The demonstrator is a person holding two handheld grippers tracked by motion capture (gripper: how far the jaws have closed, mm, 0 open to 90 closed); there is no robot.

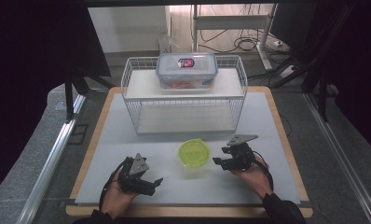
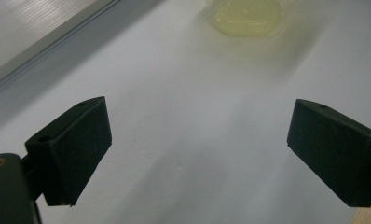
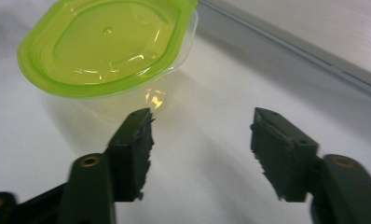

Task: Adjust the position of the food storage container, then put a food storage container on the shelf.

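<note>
the little green-lidded tub (image 1: 193, 153) sits on the white desk (image 1: 127, 140) just in front of the wire rack (image 1: 132, 100), between the two hands. right tool (image 1: 219, 161) is right beside it, jaws spread with nothing in them. left tool (image 1: 156, 183) rests further off, jaws wide apart too, nothing in them.

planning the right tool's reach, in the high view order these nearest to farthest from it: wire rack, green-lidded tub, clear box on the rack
1. green-lidded tub, just left of the right tool
2. wire rack, behind the tub
3. clear box, on the rack's top shelf, at the back
</note>
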